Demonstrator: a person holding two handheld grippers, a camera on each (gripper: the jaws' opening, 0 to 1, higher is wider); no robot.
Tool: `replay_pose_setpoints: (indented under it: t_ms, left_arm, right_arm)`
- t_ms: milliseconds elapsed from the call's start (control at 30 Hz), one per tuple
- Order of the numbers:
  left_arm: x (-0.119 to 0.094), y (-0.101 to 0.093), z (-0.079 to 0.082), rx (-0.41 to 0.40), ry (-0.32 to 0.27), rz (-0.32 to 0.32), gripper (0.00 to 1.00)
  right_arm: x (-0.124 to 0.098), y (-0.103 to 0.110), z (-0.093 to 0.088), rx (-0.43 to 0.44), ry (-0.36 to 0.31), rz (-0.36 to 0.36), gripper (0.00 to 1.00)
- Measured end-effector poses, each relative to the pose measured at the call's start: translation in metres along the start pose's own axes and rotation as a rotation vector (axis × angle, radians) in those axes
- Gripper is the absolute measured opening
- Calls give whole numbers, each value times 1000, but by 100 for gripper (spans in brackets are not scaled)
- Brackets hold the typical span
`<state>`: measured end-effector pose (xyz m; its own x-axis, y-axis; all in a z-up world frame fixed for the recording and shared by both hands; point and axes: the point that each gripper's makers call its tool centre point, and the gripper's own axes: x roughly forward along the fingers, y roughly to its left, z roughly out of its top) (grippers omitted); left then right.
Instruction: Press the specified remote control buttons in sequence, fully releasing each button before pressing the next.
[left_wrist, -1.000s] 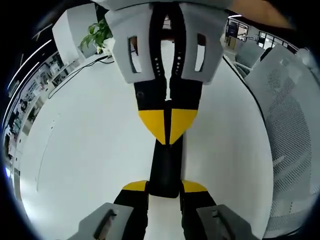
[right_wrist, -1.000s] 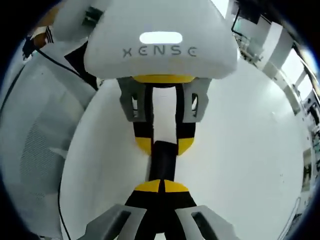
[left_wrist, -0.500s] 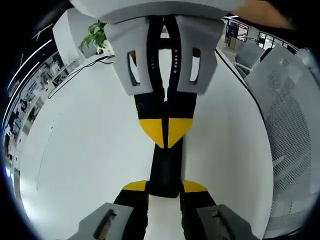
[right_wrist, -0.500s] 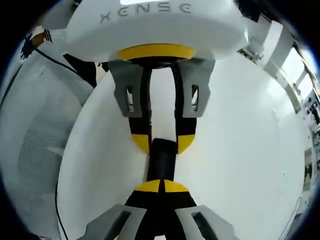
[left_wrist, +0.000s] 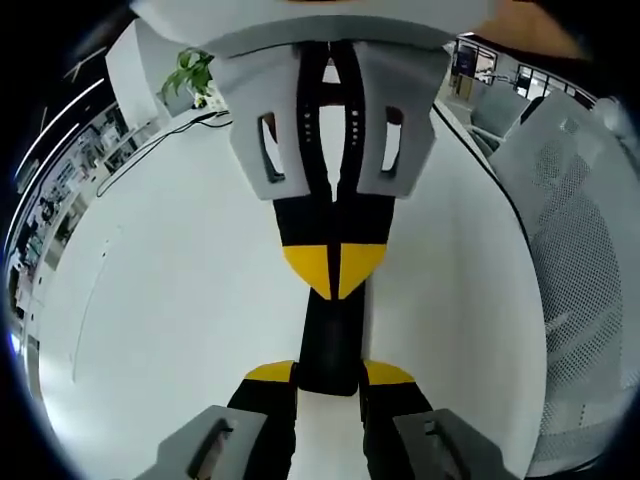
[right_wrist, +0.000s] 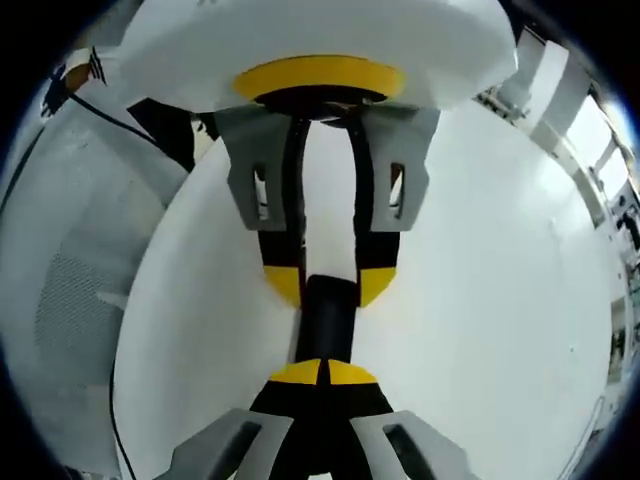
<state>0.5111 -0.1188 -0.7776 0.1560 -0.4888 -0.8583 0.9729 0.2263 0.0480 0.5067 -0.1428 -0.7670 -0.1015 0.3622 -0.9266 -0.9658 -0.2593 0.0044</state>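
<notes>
A slim black remote control lies lengthwise over the white table. My left gripper is shut on its near end, one yellow-tipped finger on each side. Facing it from the top of the left gripper view, my right gripper is shut, and its joined yellow tips rest on the remote's upper face. In the right gripper view the shut right gripper sits on the remote, and the left gripper clamps its far end. The buttons are hidden under the jaws.
A potted plant and a dark cable are at the table's far end. A white mesh chair stands beside the table edge, also visible as the chair in the right gripper view.
The right gripper's shut tips have slid a little along the remote toward the left gripper, and the two grippers now look closer together. The left gripper's hold on the remote is unchanged.
</notes>
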Motion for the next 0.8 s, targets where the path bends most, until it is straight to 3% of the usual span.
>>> replay_pose_setpoints:
  t_ms: [533,800]
  left_arm:
    - [0,0,0,-4,-5,-3,23]
    - [0,1,-1,-5,-5,-5,23]
  right_arm:
    - [2,-1,-1,11,17,15,0]
    - [4,0,-2,-7,69,15,0]
